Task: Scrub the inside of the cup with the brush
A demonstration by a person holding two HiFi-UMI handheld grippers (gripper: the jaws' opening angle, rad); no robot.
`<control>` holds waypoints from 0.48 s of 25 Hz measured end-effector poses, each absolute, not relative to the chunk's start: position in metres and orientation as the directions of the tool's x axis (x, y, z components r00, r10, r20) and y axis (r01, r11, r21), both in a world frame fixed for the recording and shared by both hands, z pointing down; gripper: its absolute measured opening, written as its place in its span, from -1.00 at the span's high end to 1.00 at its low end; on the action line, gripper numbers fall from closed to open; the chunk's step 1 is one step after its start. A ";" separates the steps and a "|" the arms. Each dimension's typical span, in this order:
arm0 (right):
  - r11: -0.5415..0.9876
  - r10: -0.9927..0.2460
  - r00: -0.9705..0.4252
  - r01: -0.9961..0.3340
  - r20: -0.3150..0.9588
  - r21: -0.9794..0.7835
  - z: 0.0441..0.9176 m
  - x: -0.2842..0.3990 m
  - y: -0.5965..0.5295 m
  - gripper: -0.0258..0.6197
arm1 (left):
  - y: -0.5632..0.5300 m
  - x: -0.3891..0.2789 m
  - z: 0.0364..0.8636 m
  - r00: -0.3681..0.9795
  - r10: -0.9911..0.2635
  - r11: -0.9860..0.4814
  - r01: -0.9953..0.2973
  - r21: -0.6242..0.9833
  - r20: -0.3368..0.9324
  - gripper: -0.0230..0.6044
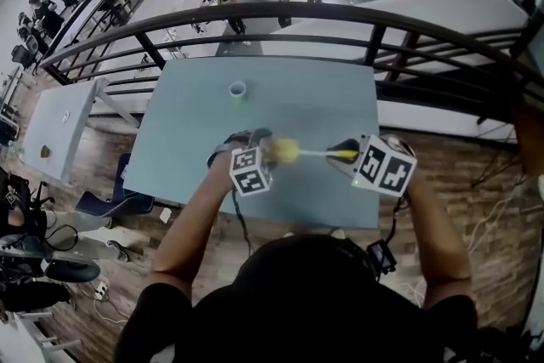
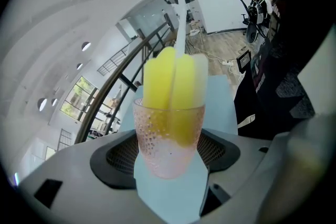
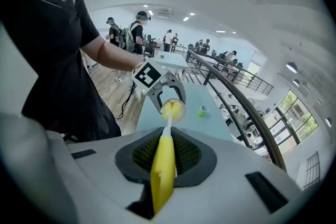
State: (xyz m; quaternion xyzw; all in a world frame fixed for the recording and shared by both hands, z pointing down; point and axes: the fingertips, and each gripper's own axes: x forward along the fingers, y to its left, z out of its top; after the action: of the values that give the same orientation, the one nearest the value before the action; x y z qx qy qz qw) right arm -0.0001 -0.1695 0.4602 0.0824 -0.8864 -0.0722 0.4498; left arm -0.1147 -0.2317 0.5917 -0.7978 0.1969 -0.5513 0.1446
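Head view: both grippers held level above the near edge of the pale blue table (image 1: 195, 132), facing each other. Item one, my left gripper (image 1: 257, 144): its jaws are closed on the sides of the cup (image 2: 169, 139), a clear pinkish tumbler with a dimpled wall, lifted off the table with its mouth turned toward my other hand. Item two, my right gripper (image 1: 347, 155): its jaws are clamped on the yellow handle of the brush (image 1: 286, 150), whose thin white stem runs straight out to a yellow sponge head. Left gripper view: the sponge head sits partly inside the cup, its lower part behind the wall and its upper part standing clear of the rim. Whether it touches the bottom I cannot tell. Item three, not in use: a small second cup (image 1: 238, 89) standing well apart toward the far side of the table. Step in hand, by my judgement: scrubbing, with the head entered but not fully seated. Next move calls for pushing the sponge deeper along the cup's axis, then twisting or stroking it against the wall, while my left jaws hold firm enough that the smooth tumbler does not slip or turn.
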 end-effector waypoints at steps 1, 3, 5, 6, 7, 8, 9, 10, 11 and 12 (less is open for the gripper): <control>0.977 -0.205 -0.580 -0.073 0.788 0.200 0.458 0.008 -0.169 0.79 | -0.232 -0.112 0.592 0.309 -0.476 -0.880 -0.164 -0.446 0.824 -0.20; 0.979 -0.195 -0.575 -0.060 0.795 0.196 0.456 0.024 -0.168 0.79 | -0.232 -0.104 0.591 0.303 -0.479 -0.877 -0.182 -0.444 0.824 -0.20; 0.980 -0.188 -0.569 -0.056 0.801 0.191 0.456 0.041 -0.169 0.79 | -0.231 -0.096 0.589 0.299 -0.481 -0.876 -0.202 -0.438 0.824 -0.20; 0.980 -0.187 -0.565 -0.056 0.803 0.189 0.457 0.049 -0.170 0.79 | -0.232 -0.092 0.588 0.296 -0.483 -0.874 -0.210 -0.437 0.824 -0.20; 0.981 -0.185 -0.562 -0.056 0.806 0.187 0.458 0.056 -0.172 0.79 | -0.233 -0.088 0.588 0.291 -0.487 -0.872 -0.217 -0.439 0.824 -0.20; 0.981 -0.183 -0.561 -0.055 0.807 0.184 0.458 0.061 -0.175 0.79 | -0.234 -0.085 0.587 0.286 -0.490 -0.870 -0.221 -0.441 0.824 -0.20; 0.982 -0.180 -0.561 -0.053 0.808 0.181 0.459 0.066 -0.178 0.79 | -0.234 -0.081 0.585 0.283 -0.492 -0.869 -0.222 -0.443 0.823 -0.20; 0.983 -0.176 -0.561 -0.050 0.809 0.179 0.460 0.070 -0.181 0.79 | -0.233 -0.076 0.583 0.284 -0.493 -0.868 -0.221 -0.445 0.822 -0.20; 0.983 -0.172 -0.561 -0.045 0.810 0.177 0.461 0.074 -0.183 0.79 | -0.232 -0.070 0.580 0.290 -0.494 -0.868 -0.220 -0.446 0.819 -0.20; 0.984 -0.167 -0.562 -0.039 0.810 0.176 0.463 0.078 -0.185 0.79 | -0.230 -0.062 0.577 0.298 -0.496 -0.867 -0.219 -0.448 0.815 -0.20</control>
State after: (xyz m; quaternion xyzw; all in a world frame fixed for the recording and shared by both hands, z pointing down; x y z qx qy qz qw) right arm 0.0783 -0.1847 0.4628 0.0586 -0.8810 -0.0689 0.4645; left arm -0.0616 -0.2300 0.5773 -0.7956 0.2248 -0.5481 0.1265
